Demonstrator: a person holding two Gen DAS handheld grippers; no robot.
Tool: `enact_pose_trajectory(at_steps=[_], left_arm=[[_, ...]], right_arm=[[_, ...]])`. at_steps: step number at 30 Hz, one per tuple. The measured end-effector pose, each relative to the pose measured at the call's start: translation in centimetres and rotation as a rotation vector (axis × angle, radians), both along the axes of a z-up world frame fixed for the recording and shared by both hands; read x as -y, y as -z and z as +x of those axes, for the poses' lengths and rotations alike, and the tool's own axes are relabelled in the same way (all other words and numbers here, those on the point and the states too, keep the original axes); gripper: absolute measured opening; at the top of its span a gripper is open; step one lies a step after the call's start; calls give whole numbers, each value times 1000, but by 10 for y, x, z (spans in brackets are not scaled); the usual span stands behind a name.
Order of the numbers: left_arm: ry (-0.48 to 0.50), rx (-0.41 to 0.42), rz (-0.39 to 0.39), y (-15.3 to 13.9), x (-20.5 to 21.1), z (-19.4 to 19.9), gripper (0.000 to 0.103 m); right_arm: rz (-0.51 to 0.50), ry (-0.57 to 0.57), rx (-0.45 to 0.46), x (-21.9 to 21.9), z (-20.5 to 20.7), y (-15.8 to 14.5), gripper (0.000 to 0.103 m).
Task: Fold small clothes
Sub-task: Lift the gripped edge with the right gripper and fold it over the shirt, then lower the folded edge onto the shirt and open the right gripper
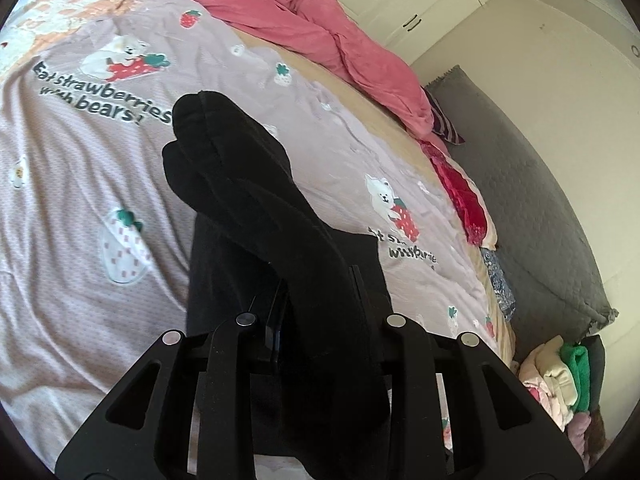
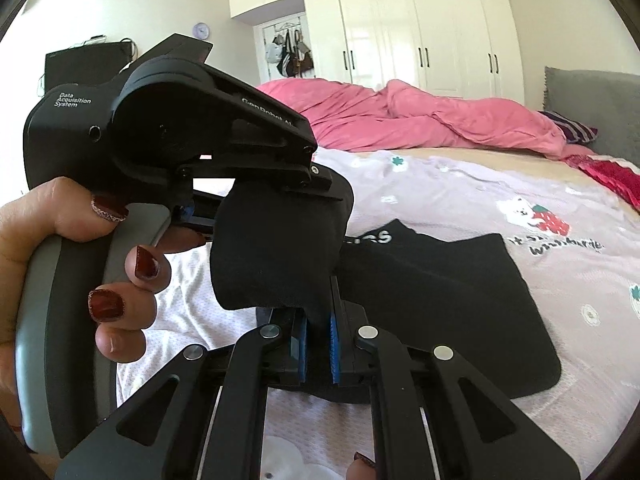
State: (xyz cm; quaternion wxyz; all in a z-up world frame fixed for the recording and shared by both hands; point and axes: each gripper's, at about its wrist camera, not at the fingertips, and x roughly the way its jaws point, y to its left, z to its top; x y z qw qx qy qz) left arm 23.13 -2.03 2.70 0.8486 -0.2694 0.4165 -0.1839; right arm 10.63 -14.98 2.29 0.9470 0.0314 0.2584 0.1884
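Observation:
A black sock (image 1: 248, 184) is held up above the bed by both grippers. My left gripper (image 1: 320, 296) is shut on one end of it; the sock covers the fingers and stretches away over the bedsheet. In the right wrist view my right gripper (image 2: 318, 324) is shut on the sock's other end (image 2: 276, 256), pinched between the blue pads (image 2: 334, 340). The left gripper (image 2: 320, 184) shows there from the side, held by a hand, clamped on the sock from above. A flat black garment (image 2: 452, 304) lies on the bed just behind.
The bed has a lilac strawberry-and-bear sheet (image 1: 80, 184). A pink duvet (image 2: 420, 120) is bunched at the far side. A red cloth (image 1: 460, 196) and grey headboard (image 1: 540, 208) line the edge. A pile of clothes (image 1: 560, 376) lies on the floor. White wardrobes (image 2: 420, 28) stand behind.

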Motion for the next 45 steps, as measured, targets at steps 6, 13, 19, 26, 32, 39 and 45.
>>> enact_pose_trajectory(at_steps=[6,13,19,26,32,39,45], left_arm=[[23,-13,9,0,26,6,18],[57,-41,46,7,57,16,18],[85,-64,80,16,81,24,18],[109,-76,125,25,103,31,20],[129,-101,143,36,119,36,25],[155,-123,104,47,127,44,60],[95,-29,90,34,103,28,70]], right_arm=[[22,25,-18,23,3,2,7],[34,58,-51,45,7,11,7],[59,94,-80,63,10,22,7],[89,128,-113,80,14,33,7],[107,150,-151,90,20,43,7],[131,174,-222,104,27,59,8],[262,186,-318,132,28,75,18]])
